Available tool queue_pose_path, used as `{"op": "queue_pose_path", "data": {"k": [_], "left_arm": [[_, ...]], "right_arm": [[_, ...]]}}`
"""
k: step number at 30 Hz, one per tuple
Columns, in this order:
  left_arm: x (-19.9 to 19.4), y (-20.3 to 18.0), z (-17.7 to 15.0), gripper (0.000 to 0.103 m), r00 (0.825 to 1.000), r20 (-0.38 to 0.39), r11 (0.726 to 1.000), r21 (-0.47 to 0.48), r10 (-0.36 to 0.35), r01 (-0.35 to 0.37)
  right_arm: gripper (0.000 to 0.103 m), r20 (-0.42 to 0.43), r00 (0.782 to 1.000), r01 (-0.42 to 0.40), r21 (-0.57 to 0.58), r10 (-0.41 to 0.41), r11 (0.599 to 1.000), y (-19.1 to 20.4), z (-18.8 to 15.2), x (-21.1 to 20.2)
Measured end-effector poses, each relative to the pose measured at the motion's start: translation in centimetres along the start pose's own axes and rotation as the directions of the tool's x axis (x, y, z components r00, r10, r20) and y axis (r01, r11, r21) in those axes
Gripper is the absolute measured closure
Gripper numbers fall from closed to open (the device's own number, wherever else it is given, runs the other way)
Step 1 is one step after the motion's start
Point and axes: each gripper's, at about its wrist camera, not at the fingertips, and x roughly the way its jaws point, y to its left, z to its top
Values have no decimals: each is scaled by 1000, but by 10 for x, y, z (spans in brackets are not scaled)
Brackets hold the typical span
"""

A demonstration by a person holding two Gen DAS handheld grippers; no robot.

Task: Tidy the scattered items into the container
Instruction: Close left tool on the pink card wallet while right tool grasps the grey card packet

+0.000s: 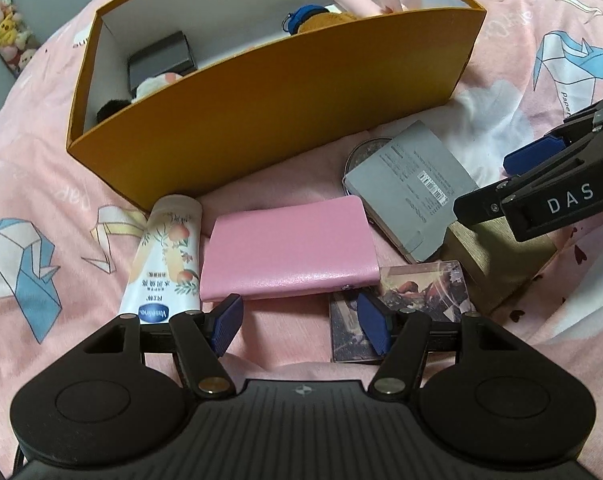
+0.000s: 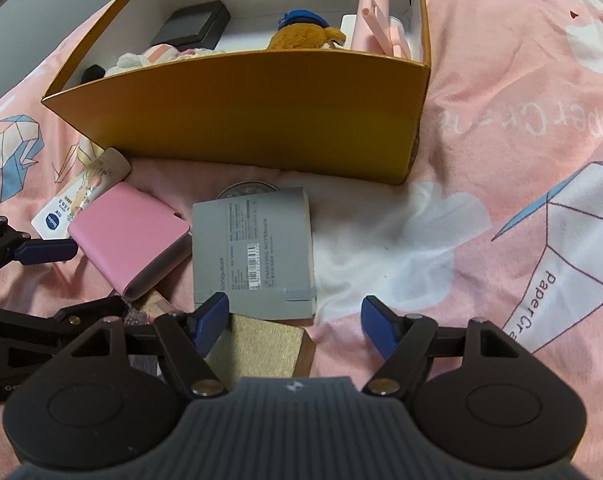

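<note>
1. Nearest the left-wrist camera: left gripper (image 1: pixel 299 322), fingers spread wide, nothing between the pads, hovering at the near edge of the pink wallet (image 1: pixel 289 250).
2. Nearest the right-wrist camera: right gripper (image 2: pixel 295 326), likewise wide open and empty, poised over the gold block (image 2: pixel 257 346) and the near edge of the grey notebook (image 2: pixel 255 246).
3. Still scattered on the bedspread (image 2: pixel 501 120), all near the front wall of the orange box (image 1: pixel 269 120): lotion tube (image 1: pixel 167 260) on the left, wallet in the middle, notebook to the right over a round tin (image 1: pixel 363 152), photo cards (image 1: pixel 421 286) nearer.
4. Wallet: probably light, soft-skinned, slightly slick; best pinched across its narrow thickness at the near long edge.
5. Notebook: thin, stiff, flat; likely needs an edge lifted first.
6. Tube: squashy, prone to roll; best taken mid-body.
</note>
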Motion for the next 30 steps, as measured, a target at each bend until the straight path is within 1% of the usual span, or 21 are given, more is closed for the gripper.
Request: {"op": "queue_pose_path", "data": {"k": [4, 8, 12, 15, 17, 19, 20, 21, 24, 27, 29, 30], "left_arm": [[-4, 0, 1, 30, 999, 52, 1000, 9, 10, -10], [-9, -6, 5, 30, 992, 124, 997, 66, 24, -32], [-8, -19, 7, 30, 987, 141, 984, 150, 75, -96], [-8, -22, 8, 30, 985, 143, 976, 179, 99, -124], [-9, -25, 8, 30, 978, 154, 963, 212, 138, -169], [-7, -30, 6, 29, 968, 169, 938, 265, 184, -224], [-6, -33, 5, 29, 967, 168, 926, 295, 193, -236], [-3, -35, 4, 29, 967, 163, 917, 320, 195, -239], [5, -40, 5, 29, 971, 147, 904, 359, 190, -231], [11, -43, 6, 29, 967, 161, 888, 389, 197, -246], [13, -45, 8, 32, 967, 167, 882, 402, 192, -245], [15, -45, 8, 39, 968, 167, 883, 404, 186, -239]], "right_arm": [[28, -1, 1000, -2, 1, 2, 1000, -1, 1, 0], [28, 0, 1000, -4, 5, 4, 1000, -2, 3, 1], [28, -2, 1000, -7, 8, 7, 1000, -3, 3, 2], [28, -7, 1000, -12, 17, 12, 1000, -5, 4, 3], [28, -10, 1000, -16, 24, 17, 1000, -6, 5, 4], [28, -13, 1000, -19, 28, 20, 999, -7, 6, 5], [28, -15, 1000, -20, 29, 21, 999, -7, 7, 6], [28, -17, 1000, -22, 29, 22, 999, -8, 8, 6], [28, -27, 999, -40, 41, 41, 998, -11, 11, 10], [29, -38, 997, -62, 55, 64, 997, -14, 13, 14], [29, -45, 996, -73, 59, 76, 996, -15, 15, 16], [29, -43, 996, -72, 59, 74, 996, -15, 15, 16]]}}
